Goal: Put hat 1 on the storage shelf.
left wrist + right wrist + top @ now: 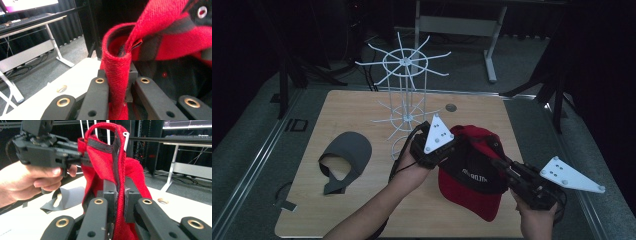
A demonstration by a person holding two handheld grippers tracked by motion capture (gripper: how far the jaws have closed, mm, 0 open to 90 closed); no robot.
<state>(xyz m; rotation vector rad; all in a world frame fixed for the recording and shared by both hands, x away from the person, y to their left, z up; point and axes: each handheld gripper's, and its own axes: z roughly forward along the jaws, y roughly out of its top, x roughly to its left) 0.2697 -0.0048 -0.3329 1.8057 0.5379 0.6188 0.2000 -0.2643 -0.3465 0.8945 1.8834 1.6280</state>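
High view: red cap (472, 172), white lettering unreadable, near tabletop's (362, 210) right edge, clamped by left gripper (451, 146) and right gripper (497, 161).

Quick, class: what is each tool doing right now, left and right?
Left tool: shut on the red cap, pinching its fabric.
Right tool: shut on the red cap's edge.

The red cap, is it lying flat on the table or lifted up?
Lifted. The red cap hangs between the left gripper and the right gripper, each shut on its fabric; the brim points toward the table.
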